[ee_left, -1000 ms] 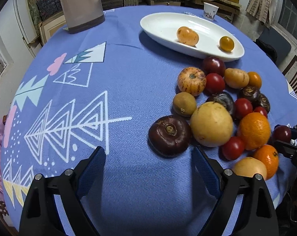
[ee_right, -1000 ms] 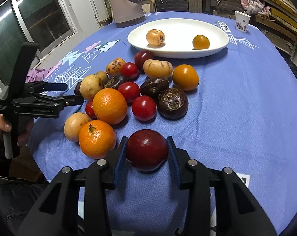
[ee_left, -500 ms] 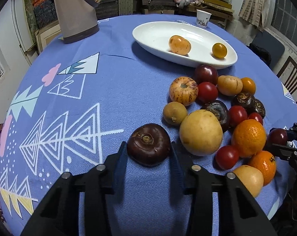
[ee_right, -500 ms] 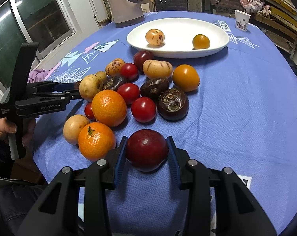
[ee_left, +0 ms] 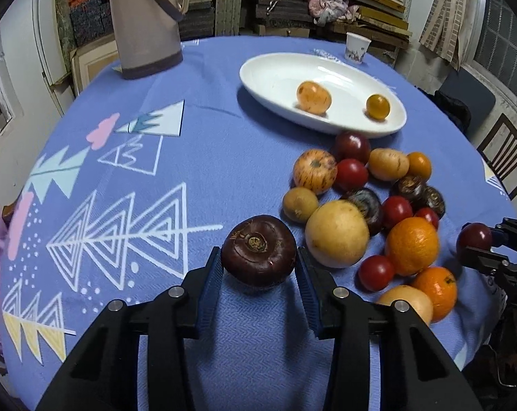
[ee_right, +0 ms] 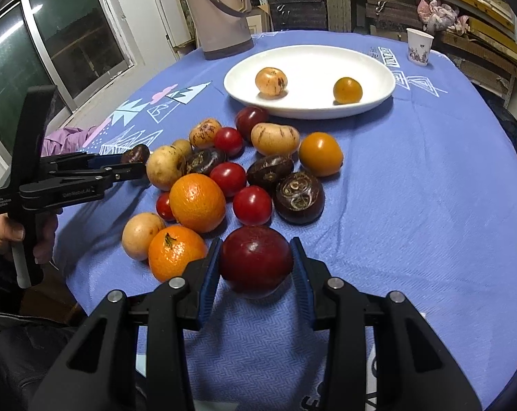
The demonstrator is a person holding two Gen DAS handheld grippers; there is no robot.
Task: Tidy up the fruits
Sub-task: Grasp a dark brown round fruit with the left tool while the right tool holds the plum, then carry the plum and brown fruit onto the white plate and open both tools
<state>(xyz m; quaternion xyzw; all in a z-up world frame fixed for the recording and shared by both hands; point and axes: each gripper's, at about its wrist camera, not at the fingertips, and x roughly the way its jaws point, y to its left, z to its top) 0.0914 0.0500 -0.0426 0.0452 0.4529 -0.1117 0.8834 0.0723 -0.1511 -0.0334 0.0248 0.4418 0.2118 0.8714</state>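
Observation:
My left gripper [ee_left: 258, 267] is shut on a dark purple fruit [ee_left: 258, 250] and holds it just above the blue tablecloth, left of the fruit pile. My right gripper [ee_right: 255, 267] is shut on a dark red plum [ee_right: 255, 260] at the near side of the pile. The pile holds an orange [ee_right: 197, 202], a tangerine [ee_right: 176, 251], red tomatoes [ee_right: 251, 205], yellow and dark fruits. A white oval plate [ee_right: 371, 68] at the back holds a speckled orange fruit [ee_right: 271, 81] and a small yellow-orange fruit [ee_right: 347, 90]. The left gripper also shows in the right wrist view [ee_right: 131, 167].
A beige thermos jug [ee_left: 143, 20] stands at the back left of the round table. A paper cup [ee_right: 418, 46] stands behind the plate. A chair [ee_left: 505, 154] is at the right. Shelves with stacked goods line the back wall.
My left gripper moved forward and closed on the dark purple fruit, then raised it slightly. My right gripper kept its hold on the plum and barely moved.

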